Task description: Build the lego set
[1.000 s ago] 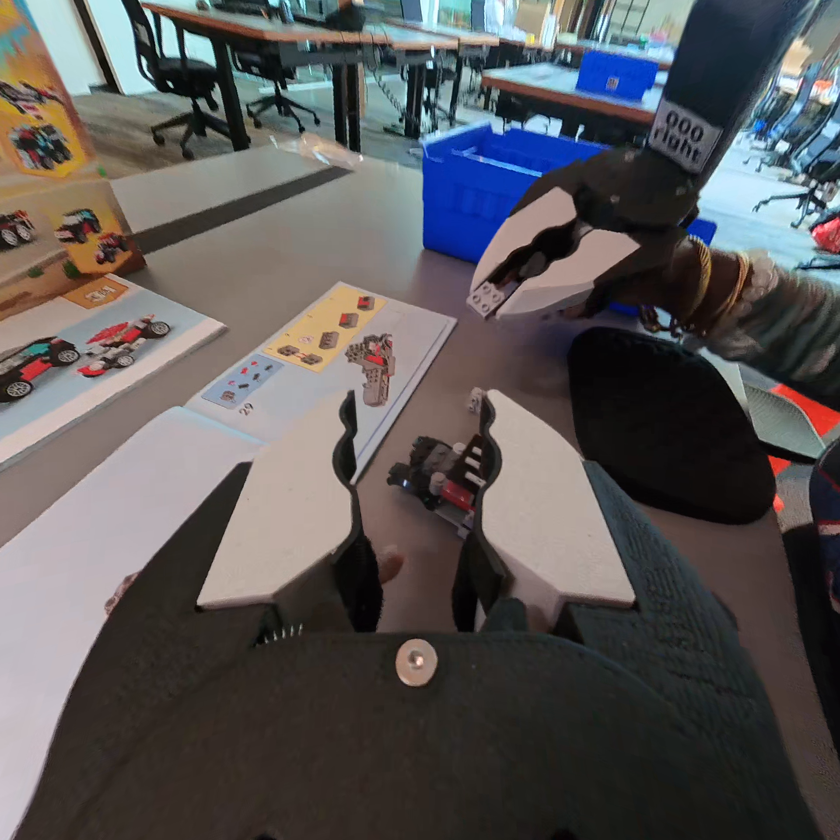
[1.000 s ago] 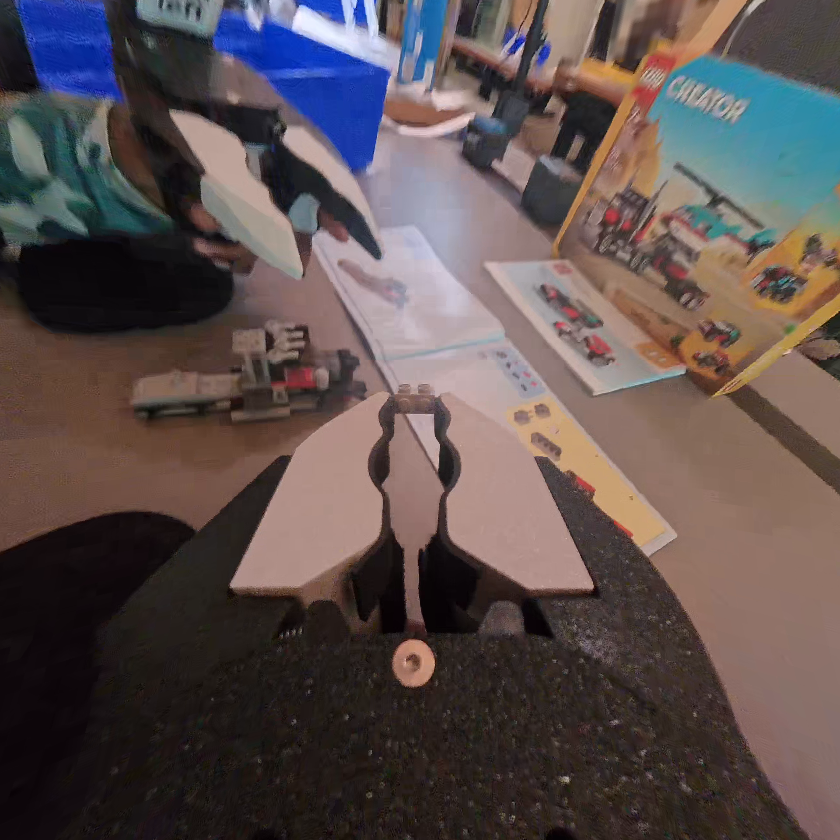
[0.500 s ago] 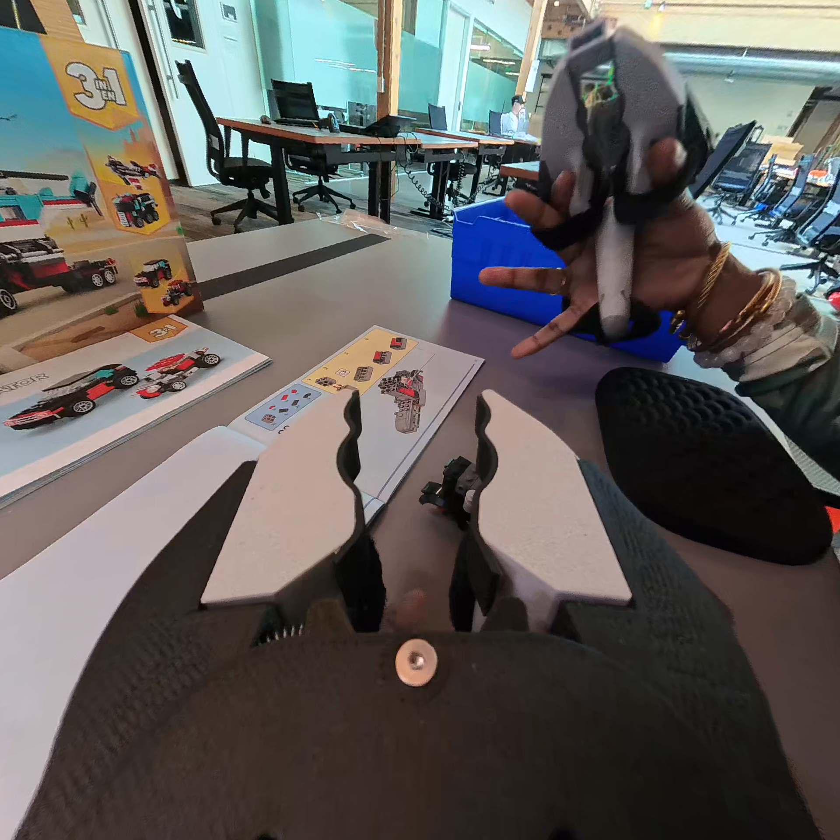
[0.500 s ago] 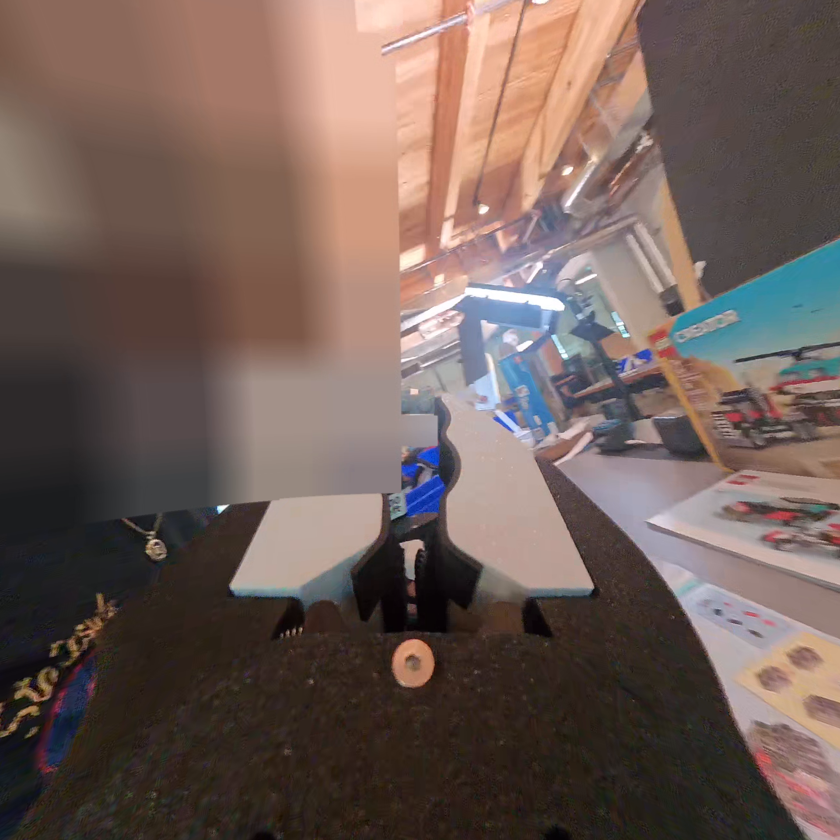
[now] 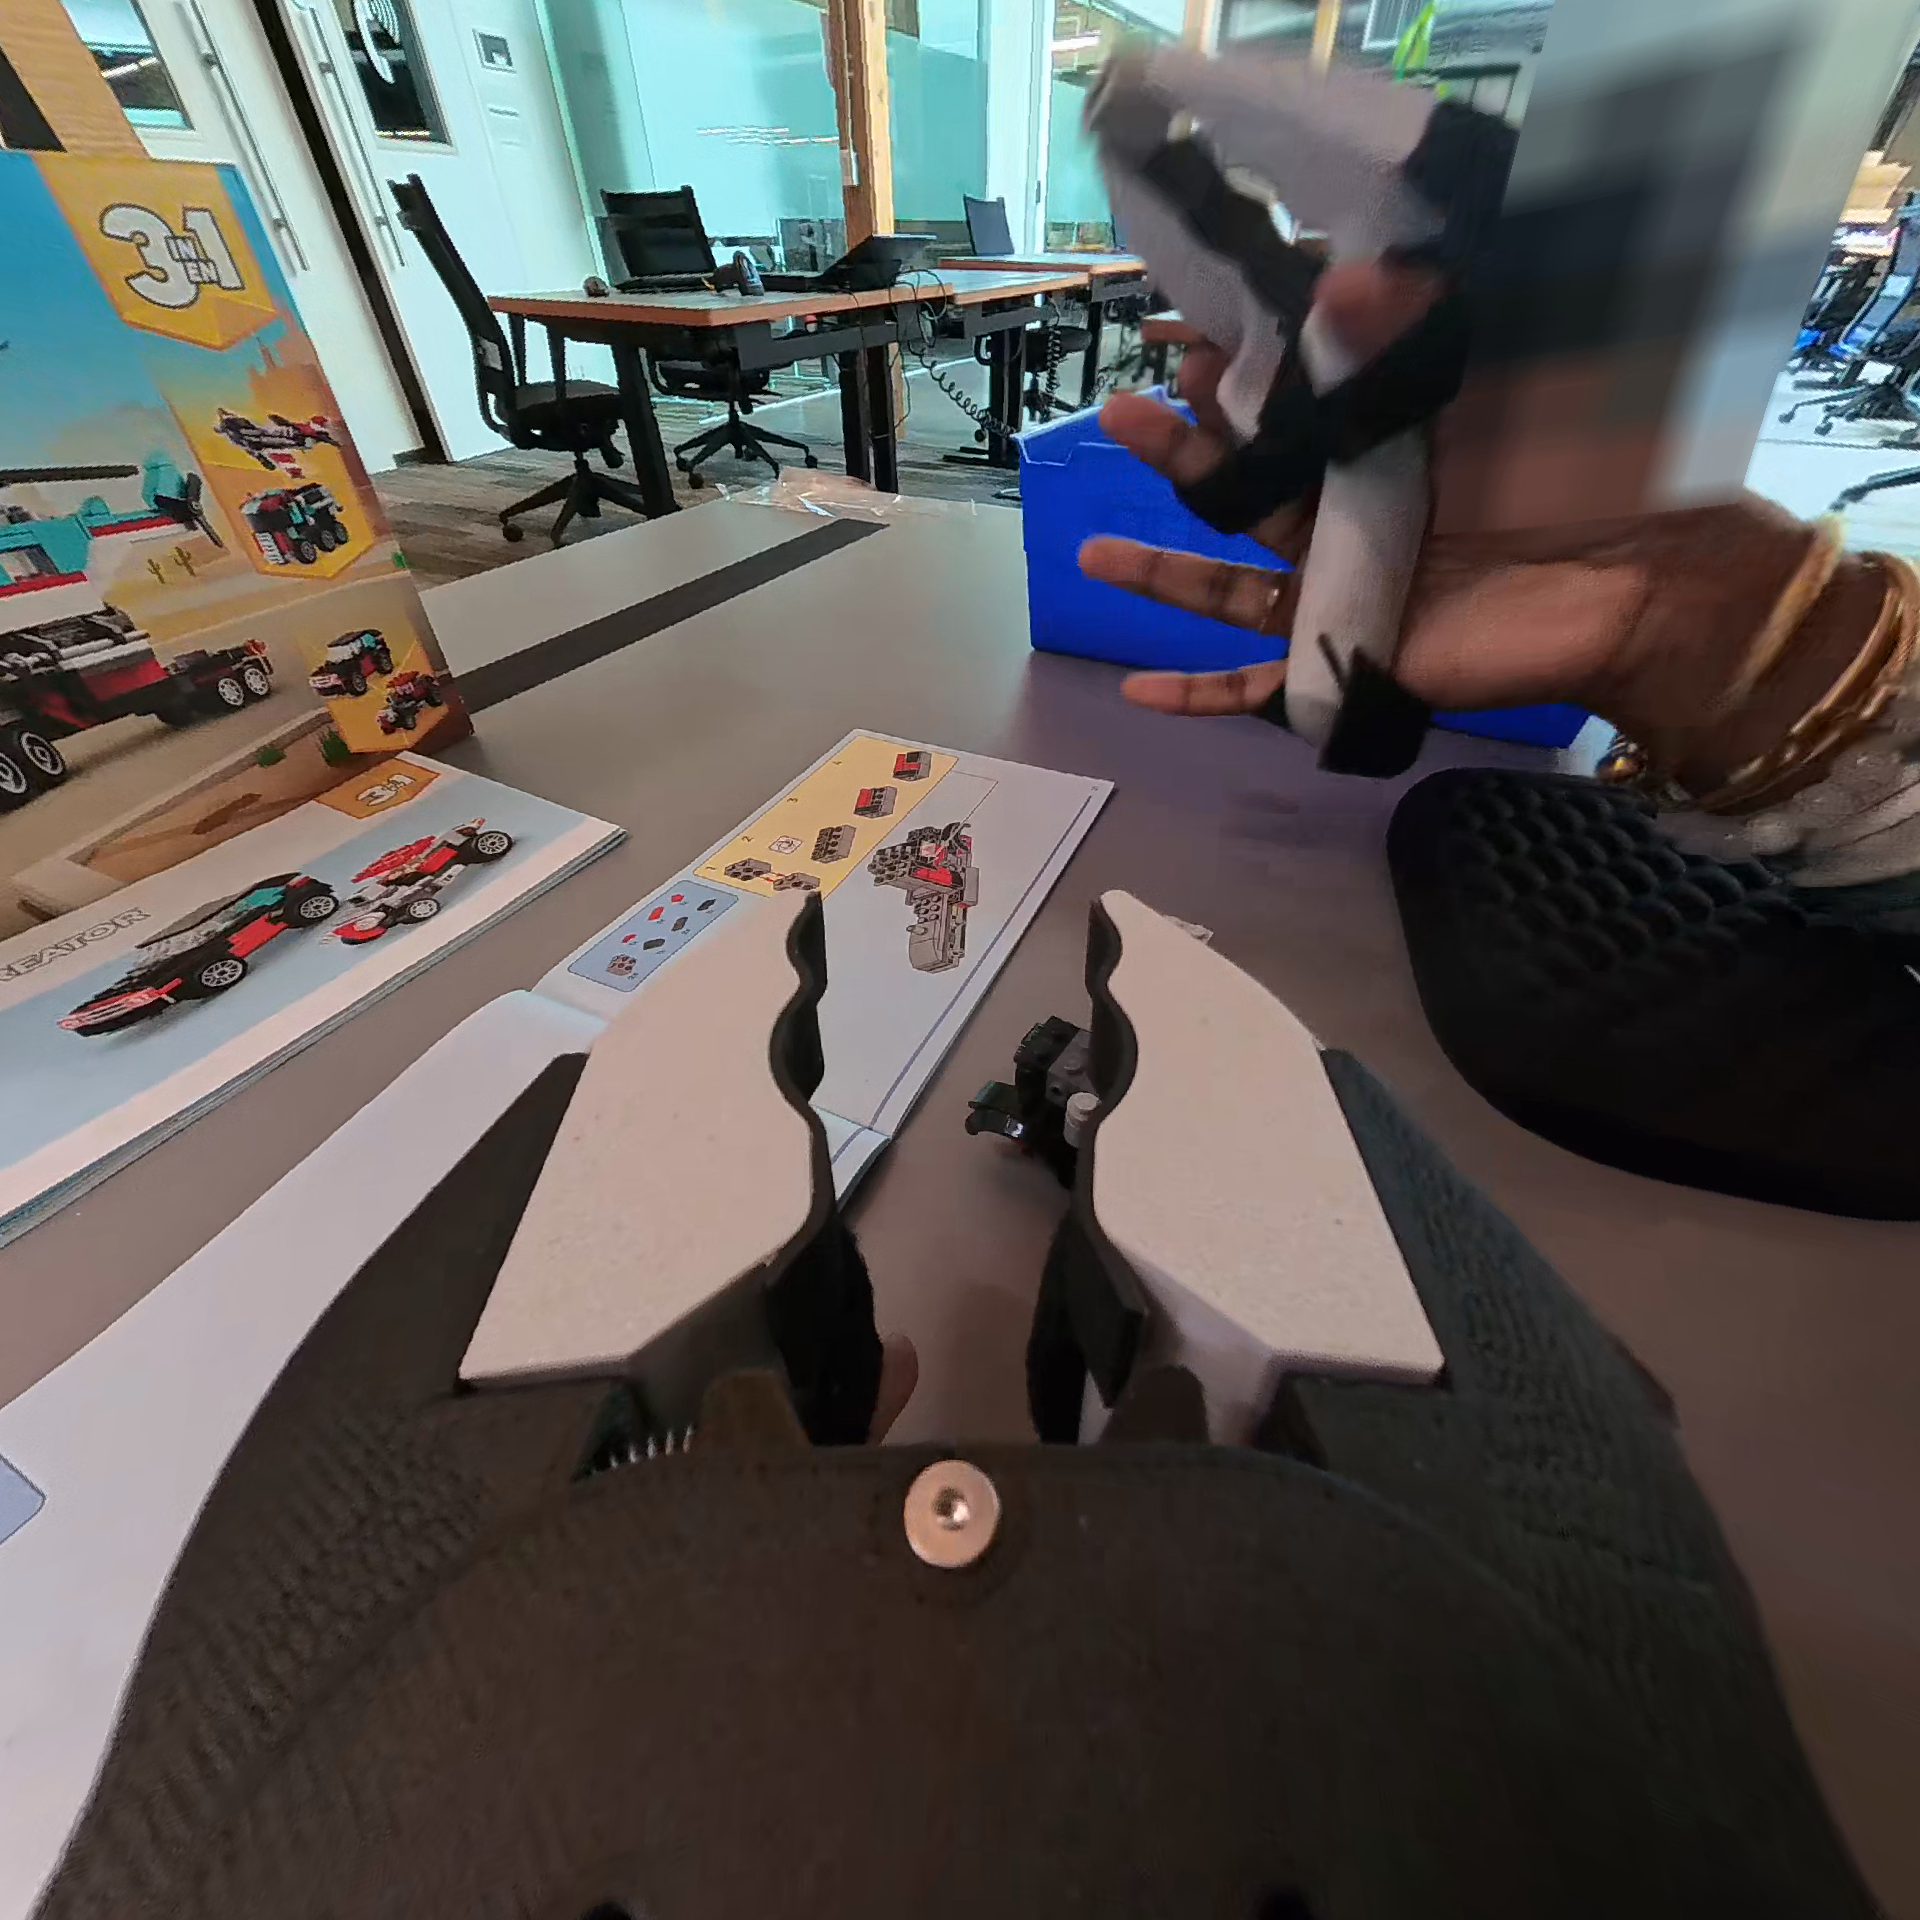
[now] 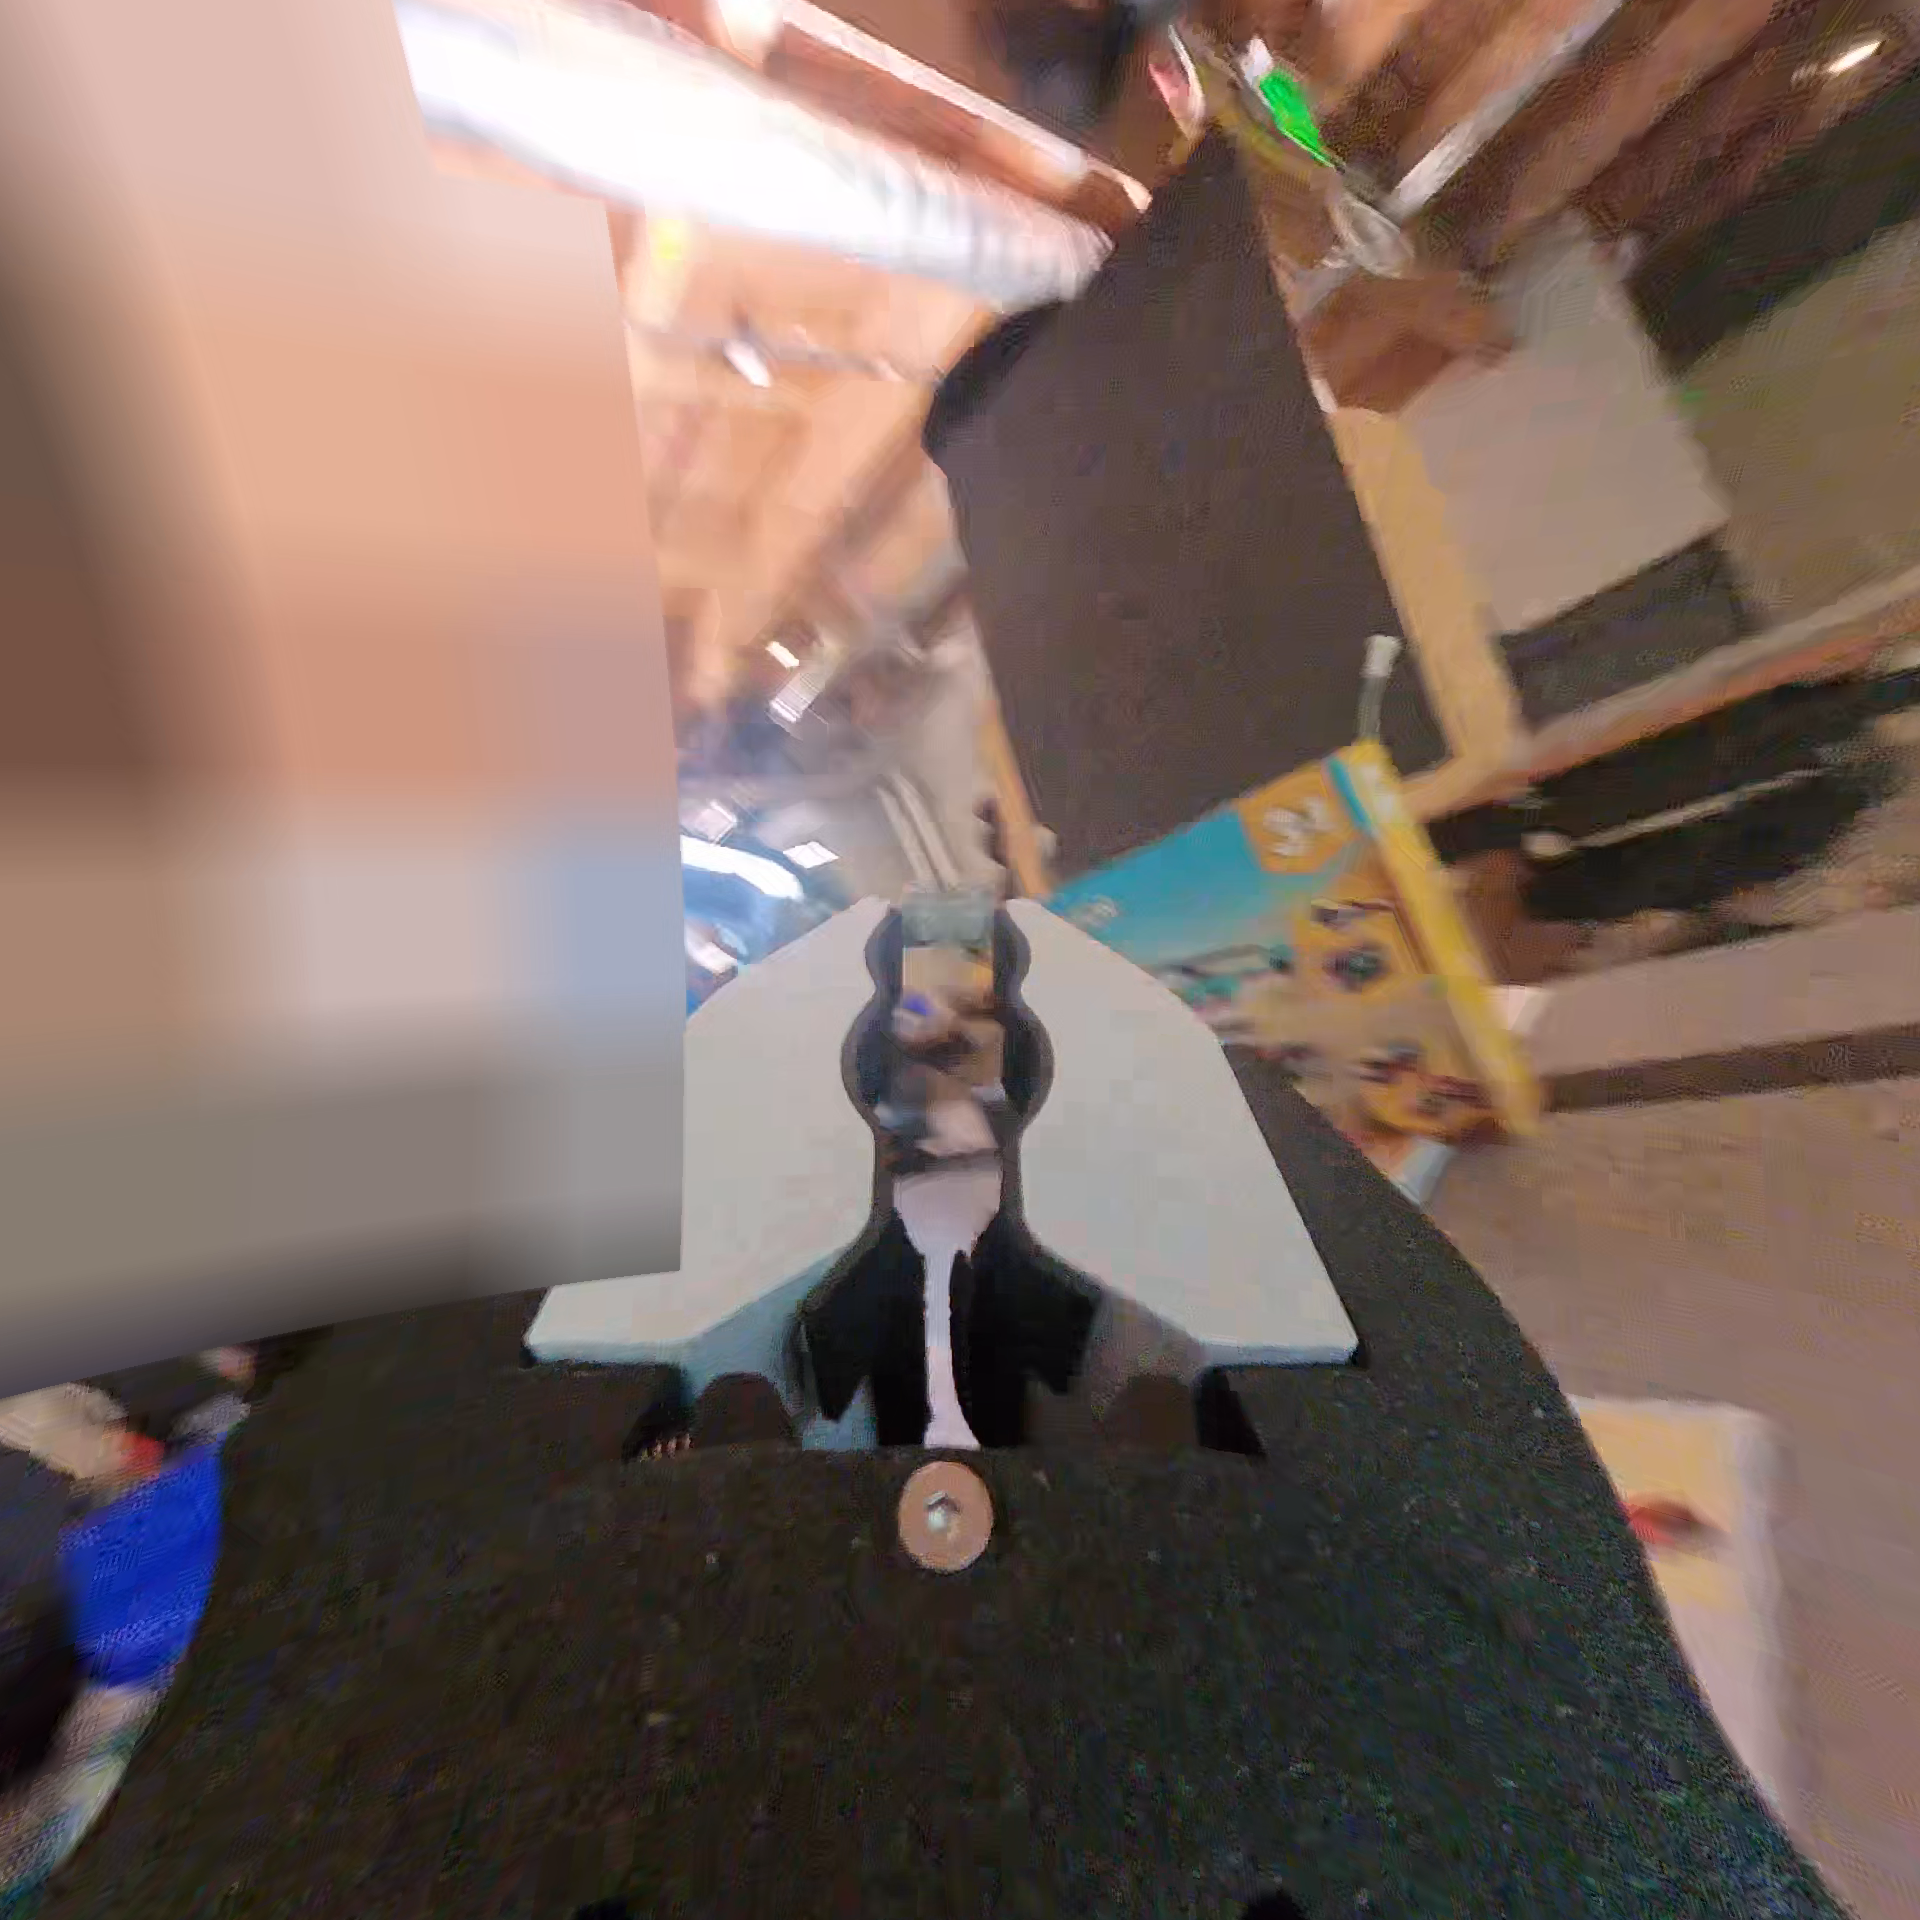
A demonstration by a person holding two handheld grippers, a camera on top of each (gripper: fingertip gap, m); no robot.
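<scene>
My left gripper (image 5: 951, 920) is open and empty, low over the grey table (image 5: 727, 665). A small black, grey and red lego build (image 5: 1039, 1091) lies on the table, partly hidden behind the right finger (image 5: 1226, 1143). My right gripper (image 6: 945, 920) is shut on a small grey lego piece (image 6: 943, 920) at its tips and is raised in the air, tilted. It shows blurred at the top right of the left wrist view (image 5: 1278, 229), held by a hand (image 5: 1351, 603) with open fingers.
An open instruction booklet (image 5: 883, 883) lies ahead of the left gripper, a second booklet (image 5: 260, 935) and the set's box (image 5: 156, 520) to the left. A blue bin (image 5: 1122, 561) stands at the back. A black pad (image 5: 1662, 987) lies at the right.
My right gripper has risen from low over the table into the air and turned, still holding the grey piece. My left gripper has tipped up slightly and stayed open over the build.
</scene>
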